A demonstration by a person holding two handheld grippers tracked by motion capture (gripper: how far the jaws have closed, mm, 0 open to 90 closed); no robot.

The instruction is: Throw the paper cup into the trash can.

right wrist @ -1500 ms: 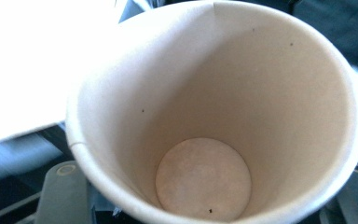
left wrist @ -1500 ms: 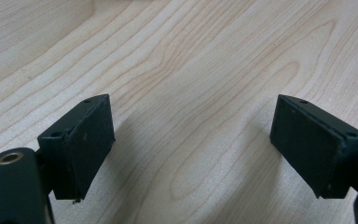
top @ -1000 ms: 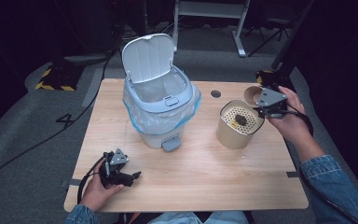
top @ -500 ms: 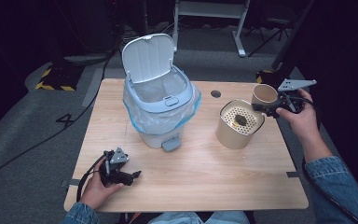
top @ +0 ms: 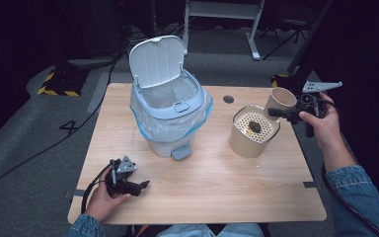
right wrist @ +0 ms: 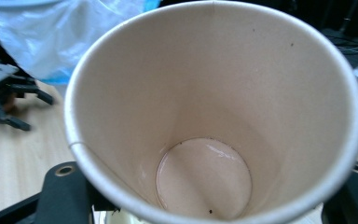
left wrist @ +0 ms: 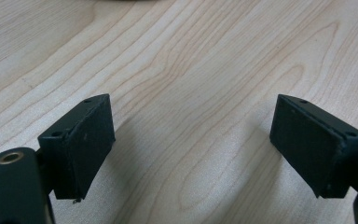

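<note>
A paper cup point(right wrist: 214, 116) is clamped between the jaws of the right gripper point(top: 285, 112), one jaw at each side of its wall near the base. The cup is held off the table, its open mouth turned toward the gripper's camera, and a few dark specks are seen on its pale inner wall and bottom. In the high view the cup point(top: 280, 100) is seen just beyond the jaws, beside and slightly above a tan cylindrical container point(top: 253, 132) with a perforated top, on which a small dark lump is lying. Past the cup's rim, a pedal bin point(top: 170, 111) lined with a blue-edged plastic bag point(right wrist: 51, 37) is seen, its lid raised.

The left gripper point(top: 137, 186) is held low at the near left part of the wooden table point(top: 217, 182), well apart from the cup. Its jaws are spread wide, and nothing but bare wood grain point(left wrist: 191, 116) is seen between them.
</note>
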